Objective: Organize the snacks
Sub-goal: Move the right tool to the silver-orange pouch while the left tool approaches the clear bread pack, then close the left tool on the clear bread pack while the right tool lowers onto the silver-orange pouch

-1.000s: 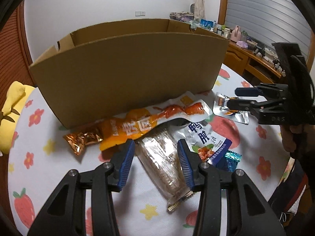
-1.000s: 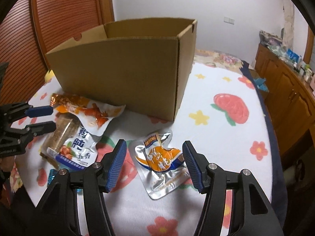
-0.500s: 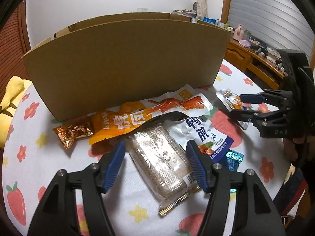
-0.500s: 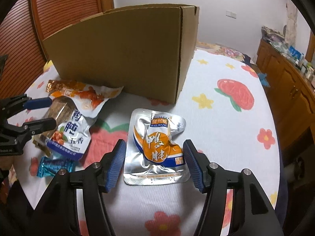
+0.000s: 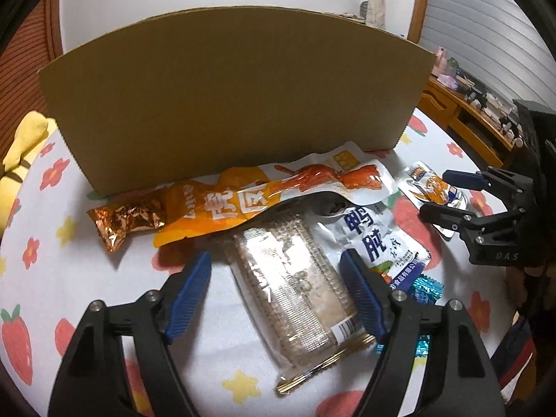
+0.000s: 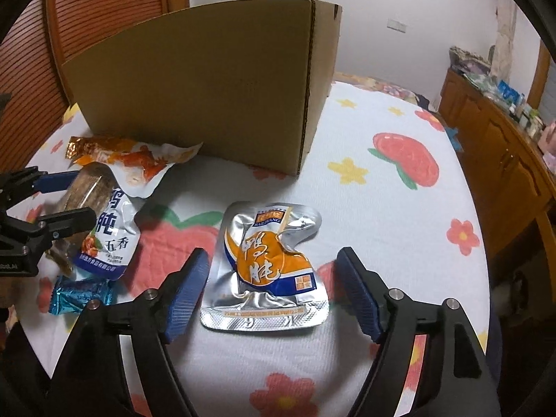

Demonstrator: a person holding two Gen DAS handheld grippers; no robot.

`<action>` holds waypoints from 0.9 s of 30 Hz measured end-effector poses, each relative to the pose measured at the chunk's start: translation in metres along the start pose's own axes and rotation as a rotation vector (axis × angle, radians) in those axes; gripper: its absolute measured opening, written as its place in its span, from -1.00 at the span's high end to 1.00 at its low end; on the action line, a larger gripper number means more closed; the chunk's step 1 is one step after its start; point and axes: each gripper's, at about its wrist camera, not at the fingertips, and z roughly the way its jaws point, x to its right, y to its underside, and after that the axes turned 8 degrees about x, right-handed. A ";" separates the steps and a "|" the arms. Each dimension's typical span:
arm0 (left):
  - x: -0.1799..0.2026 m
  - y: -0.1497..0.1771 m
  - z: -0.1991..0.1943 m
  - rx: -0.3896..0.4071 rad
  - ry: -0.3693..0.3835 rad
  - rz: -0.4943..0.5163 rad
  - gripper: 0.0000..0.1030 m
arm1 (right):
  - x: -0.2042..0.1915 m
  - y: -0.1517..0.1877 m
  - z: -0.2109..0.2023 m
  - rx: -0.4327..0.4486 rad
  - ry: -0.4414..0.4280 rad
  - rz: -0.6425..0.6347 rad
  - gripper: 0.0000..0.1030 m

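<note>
A cardboard box stands on the fruit-print tablecloth; it also shows in the right wrist view. My left gripper is open, its jaws on either side of a clear-wrapped brown snack bar. My right gripper is open around a silver and orange pouch. An orange and white long packet, a white and blue pouch and a blue foil candy lie beside the bar.
A yellow soft toy lies at the table's left edge. A wooden sideboard with small items stands to the right. A brown slatted door is behind the box.
Both grippers have moved down and forward, closer to the table. The left now straddles the snack bar and the right straddles the silver pouch. Both stay open.
</note>
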 end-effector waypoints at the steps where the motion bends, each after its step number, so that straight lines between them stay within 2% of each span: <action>1: -0.001 0.001 0.000 -0.002 -0.003 -0.007 -0.56 | 0.000 0.000 0.000 0.000 0.002 0.000 -0.54; 6: -0.003 0.004 -0.001 -0.006 -0.032 -0.004 -0.68 | 0.001 0.000 0.000 0.000 0.001 0.004 -0.56; 19: 0.004 0.020 -0.008 -0.012 -0.076 0.059 -0.71 | 0.000 0.000 0.001 -0.001 0.002 0.003 -0.61; 27: 0.002 0.020 -0.008 -0.015 -0.069 0.057 -0.71 | 0.000 0.000 0.001 -0.001 0.003 0.004 -0.63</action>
